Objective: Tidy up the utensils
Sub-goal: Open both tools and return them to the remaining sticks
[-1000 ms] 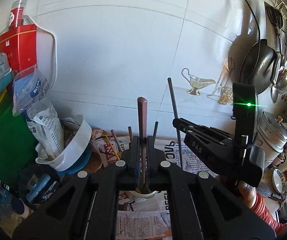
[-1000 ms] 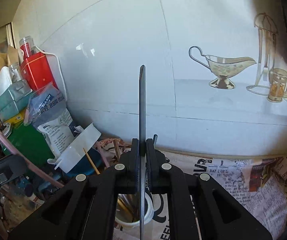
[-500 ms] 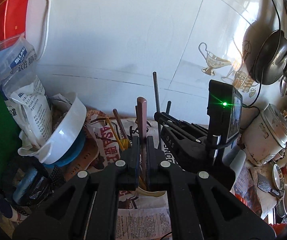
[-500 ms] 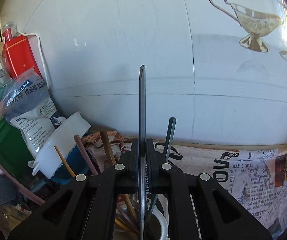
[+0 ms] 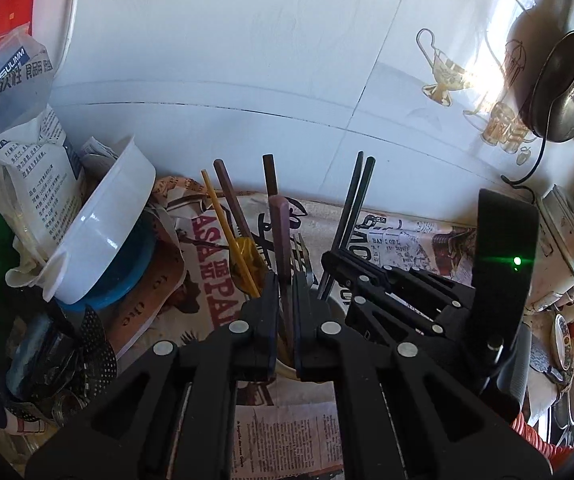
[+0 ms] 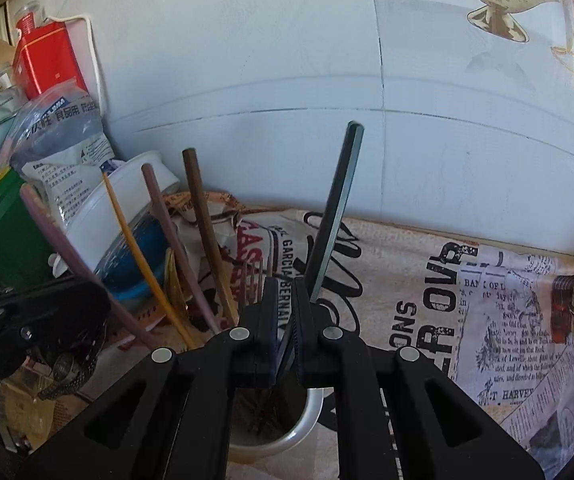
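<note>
My left gripper (image 5: 285, 304) is clamped on a mauve chopstick (image 5: 279, 236), its lower end hidden in the white cup (image 6: 307, 412). My right gripper (image 6: 285, 312) pinches a tilted dark chopstick (image 6: 337, 208) over that cup on the newspaper-covered counter (image 6: 487, 312).

the white cup (image 6: 311, 412) was mostly hidden behind the right gripper (image 6: 285, 312), and the lower ends of the utensils inside it were too dark to tell apart. in the left wrist view the red box (image 5: 3, 12) at ten o'clock was cut off by the edge. whether the dark chopstick (image 6: 337, 208) was pinched or merely standing between the jaws could not be told.
</note>
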